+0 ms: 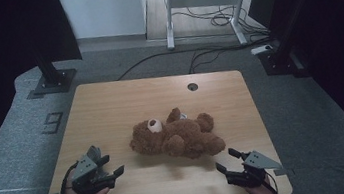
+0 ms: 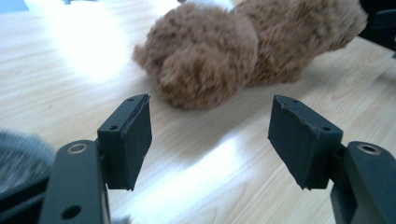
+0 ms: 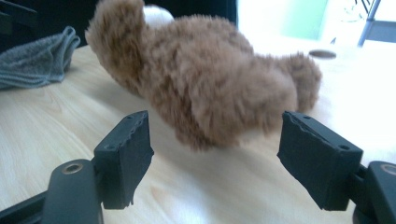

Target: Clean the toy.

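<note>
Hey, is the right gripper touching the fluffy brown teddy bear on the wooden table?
Apart. The high view shows bare wood between the right gripper and the fluffy brown teddy bear; its fingers hold nothing.

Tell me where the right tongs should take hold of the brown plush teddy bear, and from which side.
Probably a leg, from the near right. The brown plush teddy bear lies on the light wooden table with its head toward the left tongs and its rounded legs toward the open right tongs. The near leg looks narrow and soft enough to pinch; the torso seems too bulky.
</note>
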{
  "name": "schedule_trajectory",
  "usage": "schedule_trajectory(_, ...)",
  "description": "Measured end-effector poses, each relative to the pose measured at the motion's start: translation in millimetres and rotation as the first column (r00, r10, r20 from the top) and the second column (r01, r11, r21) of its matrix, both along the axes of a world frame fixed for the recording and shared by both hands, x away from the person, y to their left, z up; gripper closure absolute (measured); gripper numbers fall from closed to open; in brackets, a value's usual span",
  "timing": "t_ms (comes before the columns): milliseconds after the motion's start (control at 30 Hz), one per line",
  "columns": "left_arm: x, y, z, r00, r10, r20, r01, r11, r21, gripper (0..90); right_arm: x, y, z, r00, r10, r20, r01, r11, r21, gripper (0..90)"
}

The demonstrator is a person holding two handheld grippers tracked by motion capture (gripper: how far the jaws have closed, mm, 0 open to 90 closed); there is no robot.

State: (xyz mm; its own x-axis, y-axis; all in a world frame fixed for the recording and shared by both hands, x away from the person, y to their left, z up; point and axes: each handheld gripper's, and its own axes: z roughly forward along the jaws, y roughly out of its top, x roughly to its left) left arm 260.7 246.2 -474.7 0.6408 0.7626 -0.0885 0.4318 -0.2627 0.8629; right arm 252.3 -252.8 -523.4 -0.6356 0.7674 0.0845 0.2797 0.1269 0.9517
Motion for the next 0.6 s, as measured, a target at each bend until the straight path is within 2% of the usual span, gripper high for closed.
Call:
schedule_trajectory(100, 0.0, 2.0, -5.7, 0.9999, 0.007, -0.013, -0.007, 1.0000, 0.004, 30.8, 0.8, -1.3, -6.1, 0.9996, 0.012, -0.026, -0.013, 1.000, -0.026, 25.1)
schedule_trajectory(200, 0.4, -0.2, -8.8, 0.9997, -0.002, -0.023, 0.002, 1.0000, 0.007, 30.7, 3.1, -0.2, -7.3, 0.9995, 0.007, -0.031, -0.008, 1.000, -0.022, 25.1)
schedule_trajectory(367, 0.1, -2.5, -9.2, 0.9995, -0.016, -0.026, 0.016, 0.9999, 0.002, 30.6, 2.4, -0.1, -10.9, 0.9993, 0.004, -0.037, -0.006, 1.000, -0.031, 25.0)
schedule_trajectory(600, -1.1, -0.1, -7.5, 0.9997, -0.011, -0.020, 0.010, 0.9999, -0.010, 30.3, 3.3, 1.5, -13.0, 0.9991, 0.006, -0.042, -0.008, 0.999, -0.037, 24.7)
